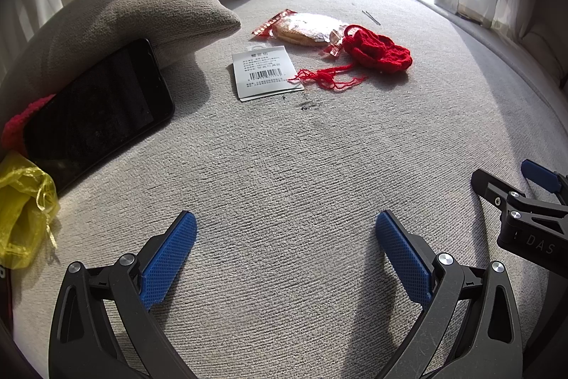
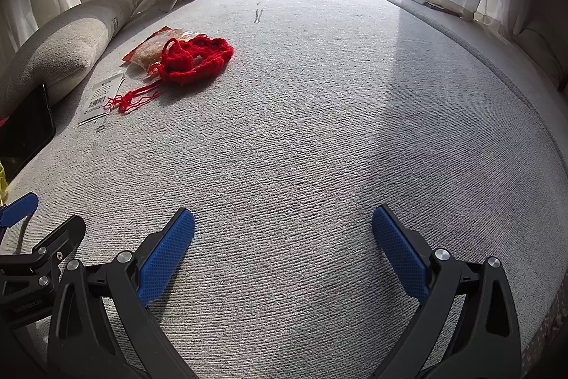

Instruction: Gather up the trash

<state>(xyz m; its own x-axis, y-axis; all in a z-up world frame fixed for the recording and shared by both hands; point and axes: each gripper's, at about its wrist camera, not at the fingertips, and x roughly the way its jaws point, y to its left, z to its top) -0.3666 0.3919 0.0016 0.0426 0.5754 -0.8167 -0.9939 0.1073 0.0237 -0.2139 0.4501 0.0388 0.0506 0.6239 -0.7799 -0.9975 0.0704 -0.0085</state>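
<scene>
Both the left gripper (image 1: 285, 258) and right gripper (image 2: 282, 253) hover with fingers apart. Ahead lie a snack wrapper (image 1: 301, 29), barcode tag (image 1: 264, 71) and red crochet piece (image 1: 380, 50); a phone (image 1: 96, 109) leans on a cushion (image 1: 117, 13) to the left, nothing between.

The grey ribbed woven cushion surface (image 1: 284, 173) looks rough and matt. The red knitted yarn piece (image 1: 380, 50) is fuzzy, the crinkly clear plastic snack wrapper (image 1: 305, 29) pretty shiny, the white paper barcode tag (image 1: 264, 73) smooth, the black glossy phone (image 1: 96, 111) a bit dusty, and the yellow plastic bag (image 1: 25, 208) thin and see-through.
</scene>
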